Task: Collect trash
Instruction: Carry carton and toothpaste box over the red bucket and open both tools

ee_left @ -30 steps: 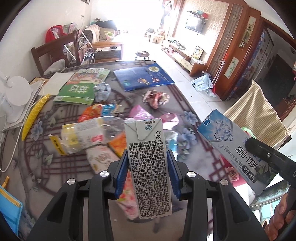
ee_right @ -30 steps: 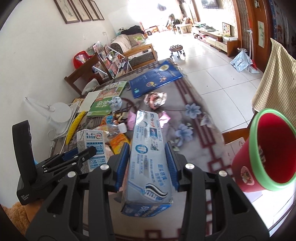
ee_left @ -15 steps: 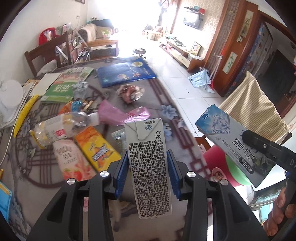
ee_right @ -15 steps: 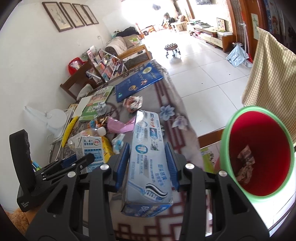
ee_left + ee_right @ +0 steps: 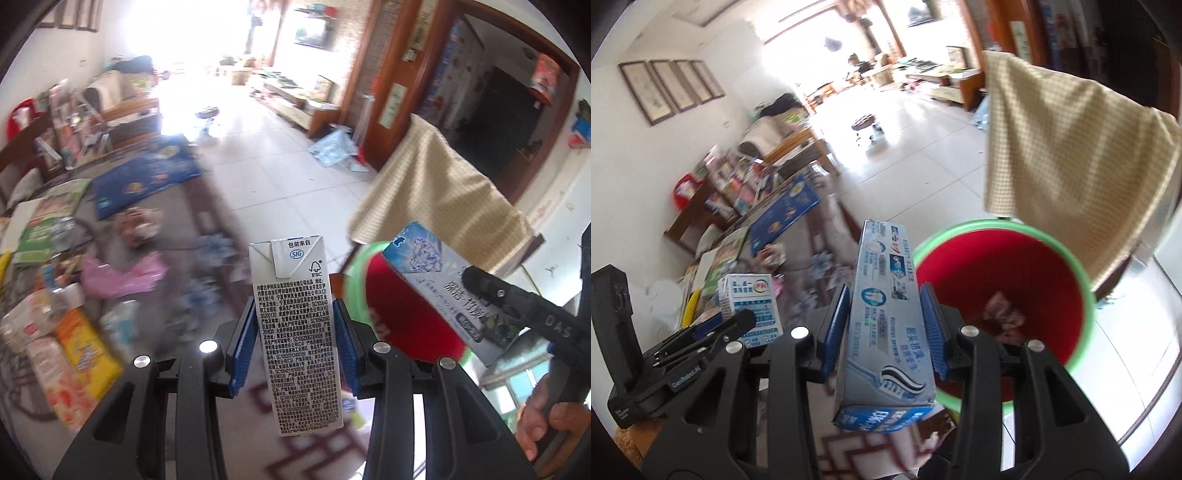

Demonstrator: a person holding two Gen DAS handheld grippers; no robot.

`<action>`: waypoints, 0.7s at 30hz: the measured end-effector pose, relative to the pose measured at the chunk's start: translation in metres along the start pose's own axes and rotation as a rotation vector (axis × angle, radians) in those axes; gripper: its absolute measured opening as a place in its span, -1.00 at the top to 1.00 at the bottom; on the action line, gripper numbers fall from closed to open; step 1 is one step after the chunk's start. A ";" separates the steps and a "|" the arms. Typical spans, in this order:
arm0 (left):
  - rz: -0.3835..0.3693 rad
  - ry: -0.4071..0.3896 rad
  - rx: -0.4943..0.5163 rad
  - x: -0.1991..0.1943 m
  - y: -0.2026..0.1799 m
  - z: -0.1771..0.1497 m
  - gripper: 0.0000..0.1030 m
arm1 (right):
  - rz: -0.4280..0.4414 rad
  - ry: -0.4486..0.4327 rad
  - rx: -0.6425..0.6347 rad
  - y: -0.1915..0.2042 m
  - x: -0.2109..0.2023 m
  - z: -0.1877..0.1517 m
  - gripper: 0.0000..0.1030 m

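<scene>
Right wrist view is showing the toothpaste box (image 5: 886,314) in the lower middle of the frame, and my right gripper (image 5: 886,325) is clamping it between the blue pads (image 5: 836,328). The box is standing just left of the red bin (image 5: 1008,291) with the green rim, which is filling the right half of the frame. At the bottom of the bin some crumpled scraps (image 5: 1001,317) are already lying.

In the left wrist view my left gripper (image 5: 293,339) is holding the milk carton (image 5: 295,332) upright at the centre of the frame, the pads pressing on both its narrow sides. The bin (image 5: 402,314) is appearing right of the carton, partly hidden behind the toothpaste box (image 5: 439,288).

I am judging that the carrying step is almost finished and the dropping step is coming. The next move is calling for bringing each item fully over the opening before I am loosening the pads, the right one first, because it is nearer. The two grippers are close together, so I am keeping care that they are not knocking.

On the carton I am reading "SIG", "FSC" and "包装来自", above a block of small black print. The box is carrying Chinese characters and a tooth symbol; the brand I cannot read surely.

On the table (image 5: 207,229) at the left, other wrappers (image 5: 85,343) are waiting, blurred.
</scene>
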State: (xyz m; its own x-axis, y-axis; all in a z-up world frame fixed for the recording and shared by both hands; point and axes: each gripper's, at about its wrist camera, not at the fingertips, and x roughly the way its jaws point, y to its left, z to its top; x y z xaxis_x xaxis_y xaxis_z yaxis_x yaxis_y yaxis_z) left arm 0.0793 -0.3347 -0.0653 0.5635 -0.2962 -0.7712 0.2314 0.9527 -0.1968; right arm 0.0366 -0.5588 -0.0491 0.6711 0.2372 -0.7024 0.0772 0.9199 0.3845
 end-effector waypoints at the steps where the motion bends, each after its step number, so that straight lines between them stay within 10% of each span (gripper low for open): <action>1: -0.020 0.008 0.019 0.006 -0.012 0.003 0.27 | -0.019 -0.006 0.022 -0.011 -0.003 0.002 0.24; 21: -0.152 0.098 0.189 0.061 -0.113 0.017 0.20 | -0.154 -0.064 0.176 -0.099 -0.040 -0.002 0.24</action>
State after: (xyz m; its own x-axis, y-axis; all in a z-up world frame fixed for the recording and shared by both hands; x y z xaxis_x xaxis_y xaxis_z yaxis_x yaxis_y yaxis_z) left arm 0.1009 -0.4614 -0.0795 0.4333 -0.4179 -0.7985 0.4566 0.8656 -0.2053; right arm 0.0010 -0.6582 -0.0604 0.6860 0.0733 -0.7239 0.3058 0.8737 0.3783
